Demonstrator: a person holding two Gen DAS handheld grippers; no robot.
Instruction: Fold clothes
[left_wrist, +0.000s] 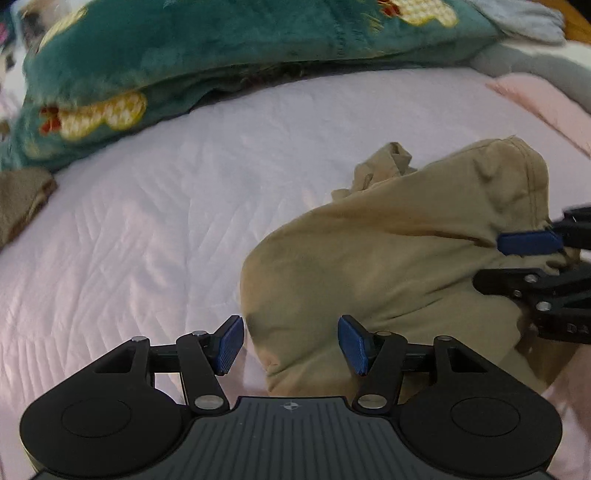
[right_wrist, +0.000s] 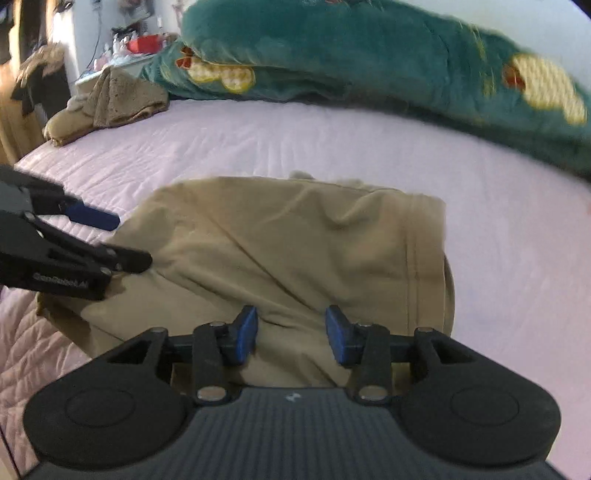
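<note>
A tan garment (left_wrist: 399, 251) lies folded over in a loose bundle on the pale pink quilted bed (left_wrist: 147, 221); it also shows in the right wrist view (right_wrist: 295, 251). My left gripper (left_wrist: 291, 343) is open and empty, its fingers straddling the garment's near left edge. My right gripper (right_wrist: 291, 332) is open and empty just above the garment's near edge. In the left wrist view the right gripper (left_wrist: 532, 258) reaches in from the right over the cloth. In the right wrist view the left gripper (right_wrist: 110, 240) reaches in from the left at the garment's left edge.
A teal plush blanket (left_wrist: 221, 48) with yellow shapes is heaped along the far side of the bed (right_wrist: 369, 55). A brown cloth pile (right_wrist: 110, 99) lies at the bed's far left corner. A grey cloth (left_wrist: 524, 22) and pink cover (left_wrist: 546, 107) lie at far right.
</note>
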